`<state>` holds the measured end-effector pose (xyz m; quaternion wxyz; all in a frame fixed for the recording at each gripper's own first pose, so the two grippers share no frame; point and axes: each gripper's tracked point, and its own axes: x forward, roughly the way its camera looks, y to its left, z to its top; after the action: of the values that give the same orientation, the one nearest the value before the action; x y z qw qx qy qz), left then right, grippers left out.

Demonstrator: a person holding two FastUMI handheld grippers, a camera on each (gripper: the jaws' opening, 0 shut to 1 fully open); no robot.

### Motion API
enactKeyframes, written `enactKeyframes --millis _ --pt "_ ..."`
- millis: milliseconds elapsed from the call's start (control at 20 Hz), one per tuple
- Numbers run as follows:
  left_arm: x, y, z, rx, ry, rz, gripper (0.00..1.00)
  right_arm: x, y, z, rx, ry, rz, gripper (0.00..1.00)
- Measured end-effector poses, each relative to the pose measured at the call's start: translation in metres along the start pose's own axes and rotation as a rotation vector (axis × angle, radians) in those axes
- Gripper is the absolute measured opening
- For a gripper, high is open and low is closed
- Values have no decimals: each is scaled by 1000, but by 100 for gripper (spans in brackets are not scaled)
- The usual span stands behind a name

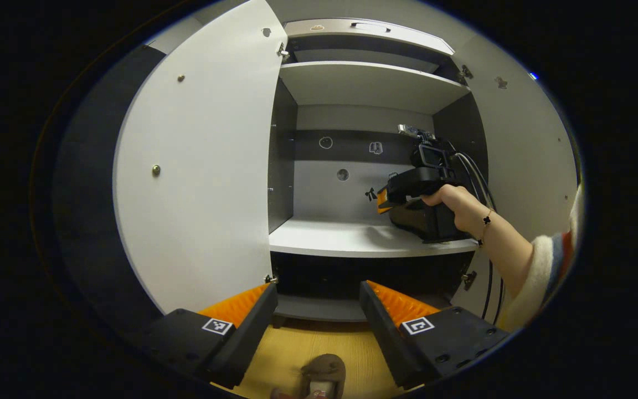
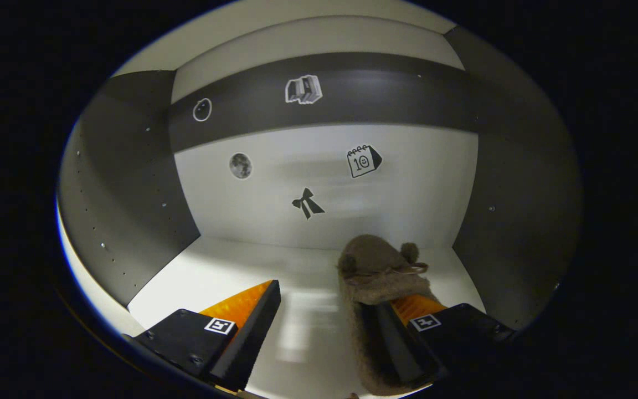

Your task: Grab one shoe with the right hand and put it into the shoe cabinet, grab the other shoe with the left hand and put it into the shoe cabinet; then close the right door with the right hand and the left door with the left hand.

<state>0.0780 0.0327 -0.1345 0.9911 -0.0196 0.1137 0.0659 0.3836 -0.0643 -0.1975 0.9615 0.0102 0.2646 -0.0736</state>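
Smooth white cabinet shelf (image 2: 230, 271), fuzzy brown shoe (image 2: 377, 277) draped over spread right gripper (image 2: 327, 327); left gripper (image 1: 319, 313) agape, empty.

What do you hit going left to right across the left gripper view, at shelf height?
Open left door → cabinet's dark left inner wall → white shelf → right gripper, reaching into the cabinet → hand holding it → striped sleeve.

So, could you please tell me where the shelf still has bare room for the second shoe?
The shelf is bare from the cabinet's left wall across to the brown shoe. The right end is crowded: that shoe lies there against the right gripper, whose jaws stand open. The other shoe waits on the floor.
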Motion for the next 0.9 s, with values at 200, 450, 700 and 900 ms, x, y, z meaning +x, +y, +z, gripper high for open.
enactKeyframes --millis 200,450,700,900 --pt "-17 13 9 -6 -27 -24 95 -44 -1 11 10 -56 -12 99" --pt "-41 24 10 -7 -31 -112 95 -135 7 50 -2 -237 -15 98" --pt "-59 33 -17 -12 8 -210 95 -228 17 29 -16 -371 -24 98" --pt "-66 31 -67 -18 84 -290 95 -284 9 -8 -28 -454 -83 98"
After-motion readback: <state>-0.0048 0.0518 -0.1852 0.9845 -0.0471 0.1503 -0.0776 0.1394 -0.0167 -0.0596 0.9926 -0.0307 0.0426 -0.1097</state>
